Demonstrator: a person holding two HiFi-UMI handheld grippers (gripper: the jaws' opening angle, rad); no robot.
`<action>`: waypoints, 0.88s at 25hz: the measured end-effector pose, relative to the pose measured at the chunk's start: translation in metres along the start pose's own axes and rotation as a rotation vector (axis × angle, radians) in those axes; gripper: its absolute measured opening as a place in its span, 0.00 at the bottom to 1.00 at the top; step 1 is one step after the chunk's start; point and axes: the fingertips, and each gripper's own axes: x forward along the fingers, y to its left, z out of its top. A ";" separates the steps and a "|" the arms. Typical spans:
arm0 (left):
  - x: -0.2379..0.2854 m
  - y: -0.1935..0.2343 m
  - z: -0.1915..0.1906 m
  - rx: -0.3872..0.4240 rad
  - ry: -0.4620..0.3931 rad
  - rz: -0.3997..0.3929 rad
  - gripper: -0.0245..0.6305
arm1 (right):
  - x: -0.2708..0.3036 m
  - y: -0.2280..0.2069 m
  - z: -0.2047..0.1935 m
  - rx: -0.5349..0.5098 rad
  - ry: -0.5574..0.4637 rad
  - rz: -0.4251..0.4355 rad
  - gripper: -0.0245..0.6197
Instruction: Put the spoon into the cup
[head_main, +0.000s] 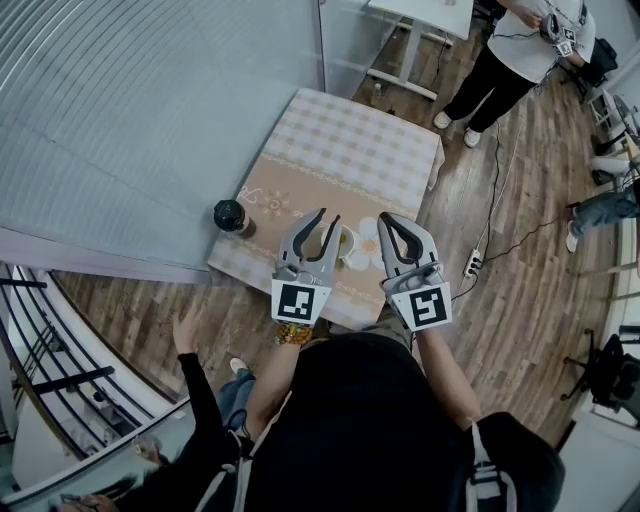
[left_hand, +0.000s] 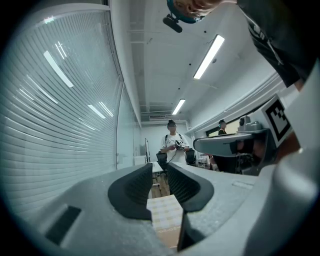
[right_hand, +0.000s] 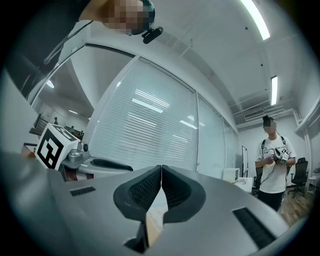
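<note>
A small greenish cup stands near the front edge of the checked tablecloth, between my two grippers. No spoon shows in any view. My left gripper hovers just left of the cup with its jaws a little apart and nothing between them; in the left gripper view the gap is narrow and empty. My right gripper hangs just right of the cup, shut on nothing; in the right gripper view the pads touch. Both are raised and point level across the room.
A dark lidded cup stands at the table's left edge. One person stands beyond the table holding grippers; another reaches a hand up at the lower left. A power strip and cables lie on the floor to the right. A glass wall runs along the left.
</note>
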 end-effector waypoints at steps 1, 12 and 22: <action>0.000 -0.001 0.001 0.002 -0.001 0.001 0.19 | 0.000 0.000 0.000 -0.004 0.000 -0.003 0.05; -0.003 -0.009 0.000 0.008 -0.009 0.013 0.09 | -0.004 0.005 -0.008 0.005 0.007 0.004 0.05; -0.011 -0.021 -0.011 0.004 0.021 0.003 0.06 | -0.012 0.018 -0.019 0.020 0.021 0.042 0.05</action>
